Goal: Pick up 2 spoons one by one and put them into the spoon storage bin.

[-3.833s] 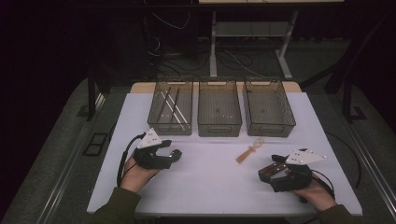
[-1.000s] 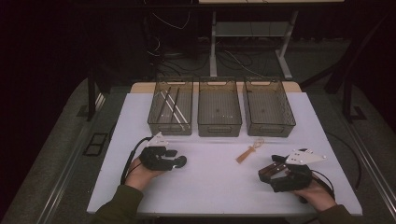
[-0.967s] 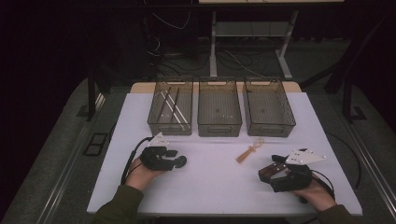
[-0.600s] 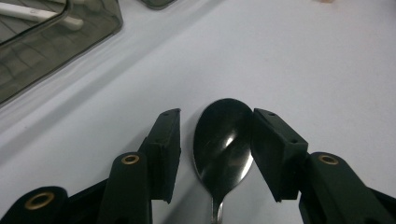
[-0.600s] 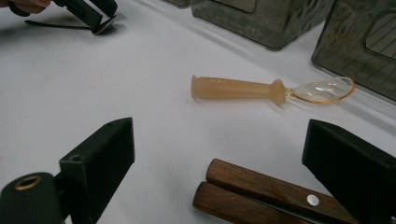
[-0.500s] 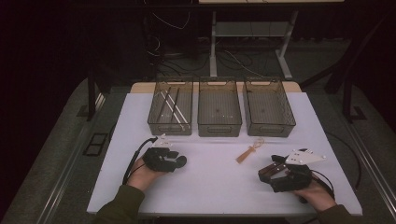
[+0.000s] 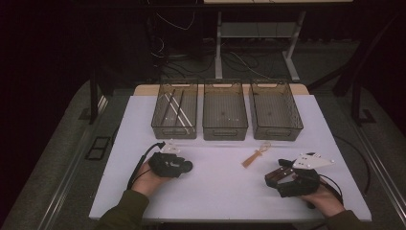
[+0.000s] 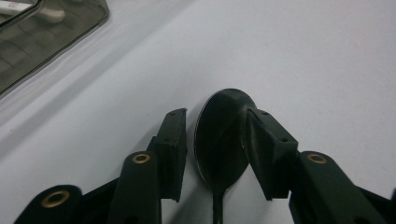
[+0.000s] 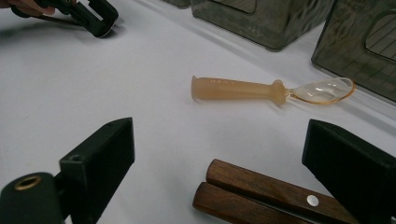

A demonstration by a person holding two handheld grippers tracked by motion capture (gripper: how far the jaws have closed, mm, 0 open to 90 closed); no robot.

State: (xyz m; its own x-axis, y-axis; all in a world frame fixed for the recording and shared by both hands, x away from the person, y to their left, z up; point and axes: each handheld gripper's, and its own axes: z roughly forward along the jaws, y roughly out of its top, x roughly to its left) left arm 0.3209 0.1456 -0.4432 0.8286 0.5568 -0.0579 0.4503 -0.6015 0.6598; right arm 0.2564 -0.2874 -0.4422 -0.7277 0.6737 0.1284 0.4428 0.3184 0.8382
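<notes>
Black spoon (image 8: 221, 140) lying on the white table (image 7: 215, 182), at the left of the high view, its bowl standing between the jaws of the left gripper (image 8: 215, 149); the jaws have just been closing, one pad meets the bowl's edge while a narrow gap remains at the other, so the spoon is bracketed but not yet clamped. In the high view the left gripper (image 7: 184, 166) rests low on the table in front of the leftmost bin (image 7: 158, 125), which holds two pale sticks (image 7: 178, 106). Middle bin (image 7: 225, 132) and right bin (image 7: 277, 132) stand in a row beside it along the far edge. Amber translucent spoon (image 7: 256, 154) lies alone on the table, near the front of the bins, between the two hands; in the right gripper view it appears as the same spoon (image 9: 271, 89) ahead of the jaws. Right gripper (image 7: 275, 176), jaws spread wide and released, sits at the near right, with two brown wooden handles (image 9: 271, 193) lying side by side on the table between its pads, untouched by either
</notes>
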